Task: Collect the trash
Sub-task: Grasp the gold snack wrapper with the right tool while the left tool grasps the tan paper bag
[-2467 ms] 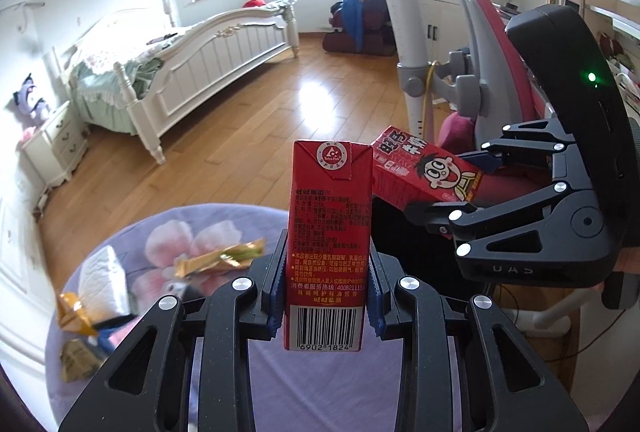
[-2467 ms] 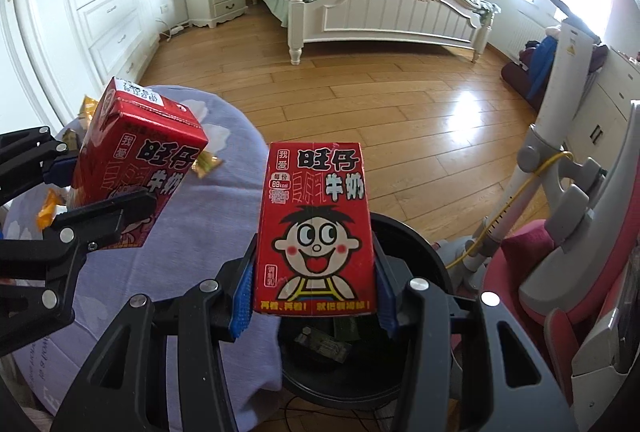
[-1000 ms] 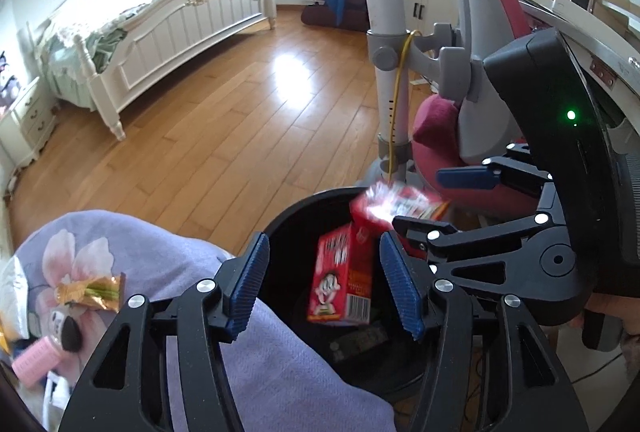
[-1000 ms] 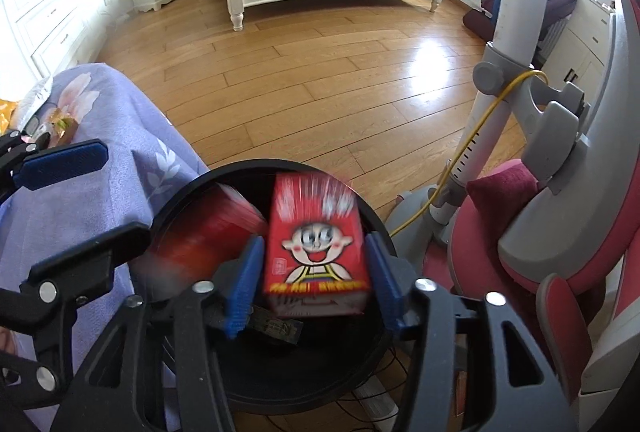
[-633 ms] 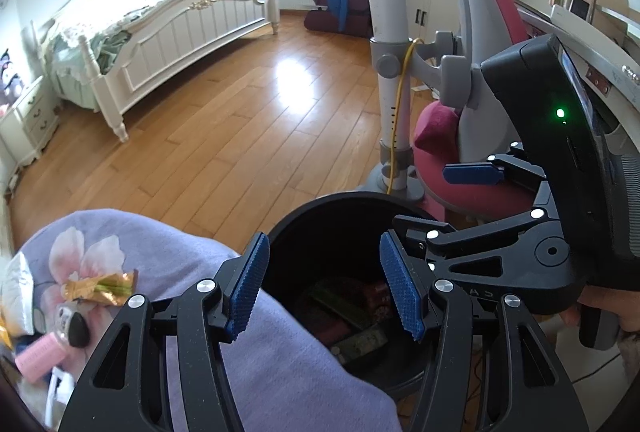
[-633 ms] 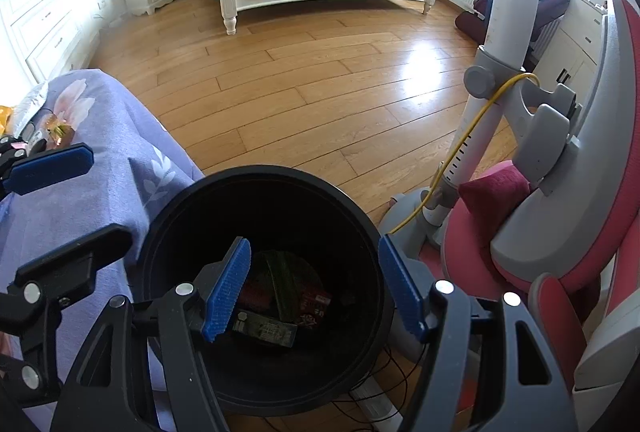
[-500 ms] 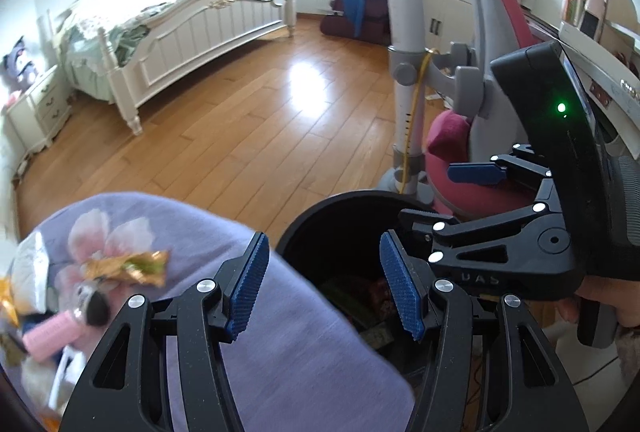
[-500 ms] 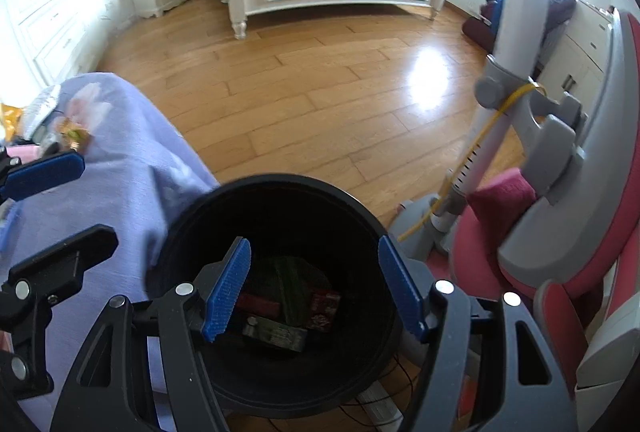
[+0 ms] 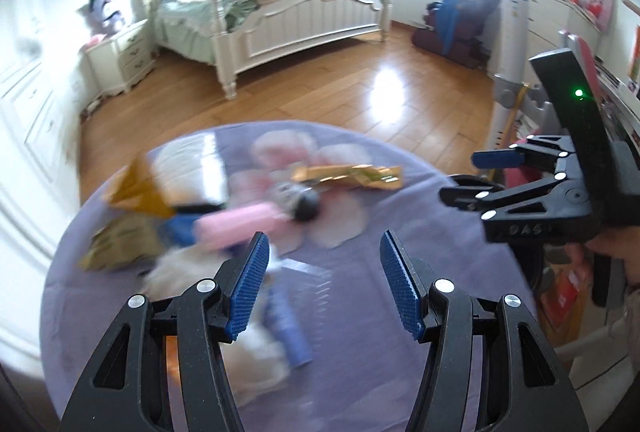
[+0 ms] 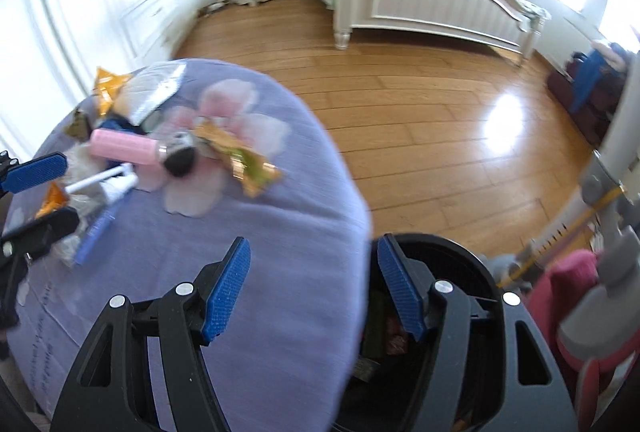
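My left gripper [image 9: 322,284] is open and empty above the round table with the purple cloth [image 9: 400,244]. My right gripper [image 10: 314,288] is open and empty over the table's edge and the black trash bin [image 10: 452,260]; it also shows in the left wrist view [image 9: 468,176]. Trash lies on the table: a gold wrapper [image 9: 348,176] [image 10: 248,162], a pink tube [image 9: 240,228] [image 10: 122,146], a blue tube [image 9: 290,332], a yellow bag [image 9: 136,188] and a white packet [image 9: 192,172]. The bin holds wrappers [image 10: 384,332].
A white bed [image 9: 300,16] and nightstand [image 9: 120,60] stand across the wooden floor [image 9: 360,88]. A pink and grey chair [image 10: 588,292] is right of the bin. White wardrobe doors [image 10: 100,4] line the left wall.
Both milk cartons were let go into the bin. Both grippers have since swung left from the bin toward the table and stayed open.
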`<action>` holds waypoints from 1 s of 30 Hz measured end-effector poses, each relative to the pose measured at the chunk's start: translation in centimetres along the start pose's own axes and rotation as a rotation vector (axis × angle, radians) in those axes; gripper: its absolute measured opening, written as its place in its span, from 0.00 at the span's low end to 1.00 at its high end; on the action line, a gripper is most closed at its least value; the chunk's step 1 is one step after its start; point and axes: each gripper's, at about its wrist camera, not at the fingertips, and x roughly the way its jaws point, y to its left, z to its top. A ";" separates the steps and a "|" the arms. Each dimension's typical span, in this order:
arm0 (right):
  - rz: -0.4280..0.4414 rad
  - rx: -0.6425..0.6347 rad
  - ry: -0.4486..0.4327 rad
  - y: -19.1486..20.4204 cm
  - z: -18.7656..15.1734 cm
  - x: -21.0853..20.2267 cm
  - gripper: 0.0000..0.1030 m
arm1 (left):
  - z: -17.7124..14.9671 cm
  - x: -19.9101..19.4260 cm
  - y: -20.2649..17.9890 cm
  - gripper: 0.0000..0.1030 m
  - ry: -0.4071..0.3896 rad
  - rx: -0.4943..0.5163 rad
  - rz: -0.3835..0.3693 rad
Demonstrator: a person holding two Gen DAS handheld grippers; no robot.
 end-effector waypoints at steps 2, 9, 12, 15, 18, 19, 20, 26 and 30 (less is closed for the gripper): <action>0.007 -0.021 0.004 1.2 0.8 0.5 0.64 | -1.1 -0.5 3.3 0.56 0.013 -0.029 0.034; 0.048 -0.108 0.038 4.3 4.0 3.2 0.63 | -3.2 -0.9 12.0 0.56 0.055 -0.082 0.087; 0.074 -0.125 0.065 5.0 5.2 4.5 0.63 | -3.2 -0.2 14.8 0.56 0.066 -0.071 0.089; 0.102 -0.116 0.095 5.1 6.0 5.9 0.63 | -2.6 0.8 17.0 0.56 0.077 -0.041 0.077; 0.119 -0.116 0.125 5.2 6.5 6.9 0.63 | -2.1 2.0 18.5 0.67 0.092 0.003 0.045; 0.126 -0.119 0.133 5.2 6.6 7.1 0.63 | -1.9 2.4 18.8 0.69 0.092 0.023 0.035; 0.132 -0.123 0.140 5.3 6.6 7.3 0.63 | -1.7 2.7 18.8 0.72 0.091 0.051 0.027; 0.132 -0.141 0.160 5.5 7.3 7.8 0.35 | -0.7 5.3 18.8 0.73 0.125 0.212 -0.033; 0.130 -0.154 0.179 6.0 7.1 8.2 0.13 | 0.2 5.8 19.3 0.35 0.134 0.202 -0.082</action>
